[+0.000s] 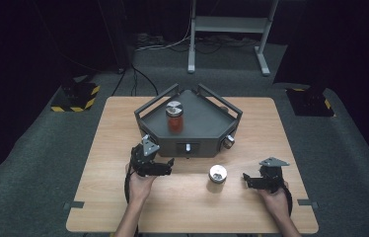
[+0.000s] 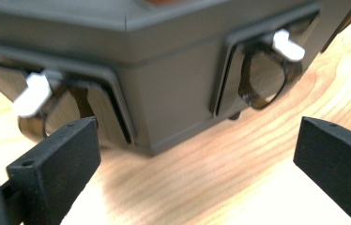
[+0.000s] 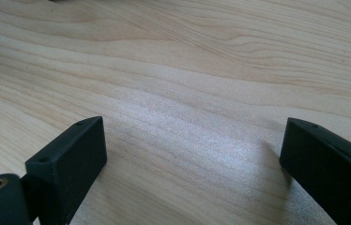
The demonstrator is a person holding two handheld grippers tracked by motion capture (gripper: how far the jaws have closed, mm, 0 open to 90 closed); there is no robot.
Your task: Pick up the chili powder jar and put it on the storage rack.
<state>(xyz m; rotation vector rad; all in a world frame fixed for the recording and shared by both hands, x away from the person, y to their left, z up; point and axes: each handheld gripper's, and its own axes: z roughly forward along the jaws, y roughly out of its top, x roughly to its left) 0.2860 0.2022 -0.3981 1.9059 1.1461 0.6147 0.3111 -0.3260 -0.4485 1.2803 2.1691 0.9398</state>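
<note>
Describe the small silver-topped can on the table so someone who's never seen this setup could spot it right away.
On the wooden table, look in front of the dark angular tray. The small can stands alone on bare wood near the person's edge. Unlike the red-filled jar inside the tray, it is short, metallic, and outside the tray.

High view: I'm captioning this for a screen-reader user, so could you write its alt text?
A person's two hands each hold a black gripper over a wooden table, the left gripper beside a dark angular tray holding a red-filled jar. The right gripper sits near a small silver-lidded jar.
</note>
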